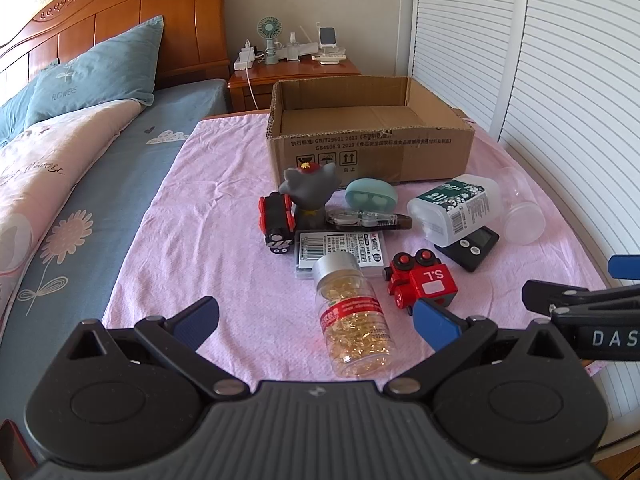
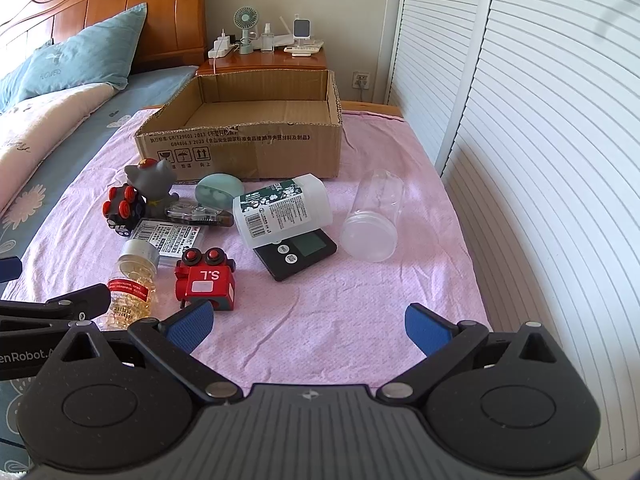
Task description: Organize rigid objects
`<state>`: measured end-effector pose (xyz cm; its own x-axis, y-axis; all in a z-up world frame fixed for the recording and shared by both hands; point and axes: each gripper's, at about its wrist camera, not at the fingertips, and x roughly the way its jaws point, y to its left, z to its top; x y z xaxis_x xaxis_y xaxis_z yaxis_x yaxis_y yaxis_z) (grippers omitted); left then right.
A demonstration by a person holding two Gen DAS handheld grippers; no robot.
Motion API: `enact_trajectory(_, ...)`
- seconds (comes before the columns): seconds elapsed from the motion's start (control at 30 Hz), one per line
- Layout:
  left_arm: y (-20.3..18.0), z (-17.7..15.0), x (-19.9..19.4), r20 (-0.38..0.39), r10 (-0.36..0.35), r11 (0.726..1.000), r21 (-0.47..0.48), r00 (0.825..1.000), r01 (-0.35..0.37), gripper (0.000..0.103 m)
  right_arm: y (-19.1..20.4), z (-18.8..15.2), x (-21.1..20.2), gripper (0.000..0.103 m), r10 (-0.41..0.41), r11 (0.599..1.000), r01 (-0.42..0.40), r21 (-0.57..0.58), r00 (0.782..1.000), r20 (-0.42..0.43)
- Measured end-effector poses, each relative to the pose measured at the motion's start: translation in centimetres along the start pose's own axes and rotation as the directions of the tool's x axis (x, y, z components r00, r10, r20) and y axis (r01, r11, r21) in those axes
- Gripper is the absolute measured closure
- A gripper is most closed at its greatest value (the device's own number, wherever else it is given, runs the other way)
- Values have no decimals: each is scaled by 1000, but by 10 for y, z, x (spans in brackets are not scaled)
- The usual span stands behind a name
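Several small things lie in a cluster on the pink cloth (image 1: 200, 216) in front of the open cardboard box (image 1: 372, 148). In the left wrist view the left hand-held gripper (image 1: 316, 320) hovers with its blue fingers spread wide apart, holding nothing; the capsule bottle (image 1: 352, 312) lies on its side between them, its long axis running toward the camera and its silver cap pointing away toward the box. Just right of it the red train (image 1: 420, 284) sits with its chimneys up, near the right finger. Farther off lie a black train (image 1: 276, 220), a grey figure (image 1: 308, 192) standing upright, a teal case (image 1: 370, 196), a white bottle (image 1: 456, 208) resting on a black scale (image 1: 472, 248), and a clear jar (image 1: 520, 208) on its side. In the right wrist view the right hand-held gripper (image 2: 310, 326) is likewise open and empty above bare cloth (image 2: 320, 320). The clear jar (image 2: 374, 220) lies with its lid toward the camera and its base toward the box (image 2: 248, 140); the white bottle (image 2: 284, 212) lies crosswise, leaning on the scale (image 2: 298, 252). The red train (image 2: 206, 280) sits just beyond the left finger.
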<state>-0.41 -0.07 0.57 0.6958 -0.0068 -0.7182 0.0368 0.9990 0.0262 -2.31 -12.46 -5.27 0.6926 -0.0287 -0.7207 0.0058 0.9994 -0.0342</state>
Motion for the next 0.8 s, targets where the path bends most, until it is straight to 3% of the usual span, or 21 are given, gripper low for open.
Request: enact_trajectory(0.8,-1,1,-2,7,8,1000,-4,1000,-8,1,1,1,-2,0,-3,1000,3,-1,1000,8)
